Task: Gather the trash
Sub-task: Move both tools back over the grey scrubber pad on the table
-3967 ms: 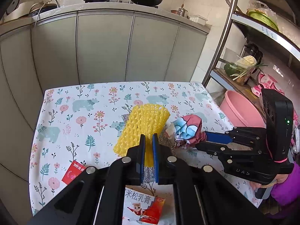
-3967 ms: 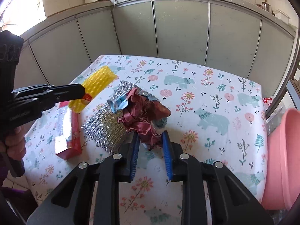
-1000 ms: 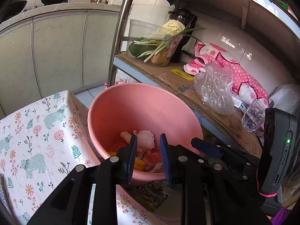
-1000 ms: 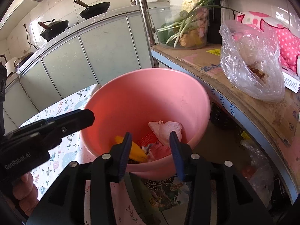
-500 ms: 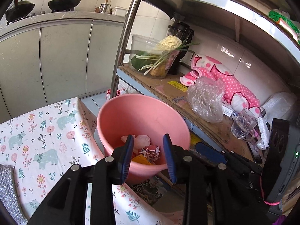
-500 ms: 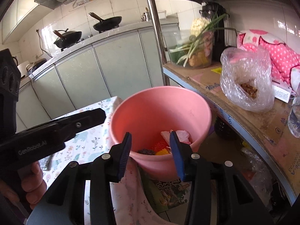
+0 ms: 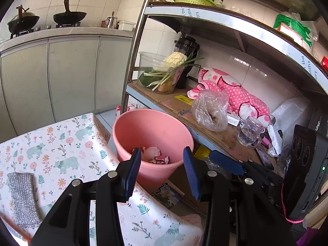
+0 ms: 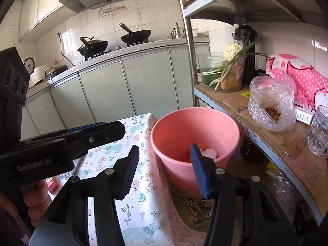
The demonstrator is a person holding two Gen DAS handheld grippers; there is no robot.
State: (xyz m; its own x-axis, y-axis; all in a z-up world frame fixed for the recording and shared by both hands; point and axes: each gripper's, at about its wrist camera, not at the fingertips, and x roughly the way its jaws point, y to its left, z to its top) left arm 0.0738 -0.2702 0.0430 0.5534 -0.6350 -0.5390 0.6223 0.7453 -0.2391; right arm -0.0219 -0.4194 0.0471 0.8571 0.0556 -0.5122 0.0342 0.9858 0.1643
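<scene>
Two grippers, the left gripper [image 7: 162,170] and the right gripper [image 8: 167,169], are opening with nothing between their jaws. Crumpled trash pieces [image 7: 155,156] lie inside the round pink plastic bucket [image 7: 151,129], which sits beside the counter with the flowery cloth [image 7: 61,149].

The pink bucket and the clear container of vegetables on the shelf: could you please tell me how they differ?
The pink bucket is opaque, while the clear container shows its contents through its wall. The bucket stands low beside the table, and the container sits higher up on the shelf. The bucket holds crumpled trash deep inside, while spring onions and a cauliflower stick out above the container's rim. Both stand upright and open-topped.
</scene>
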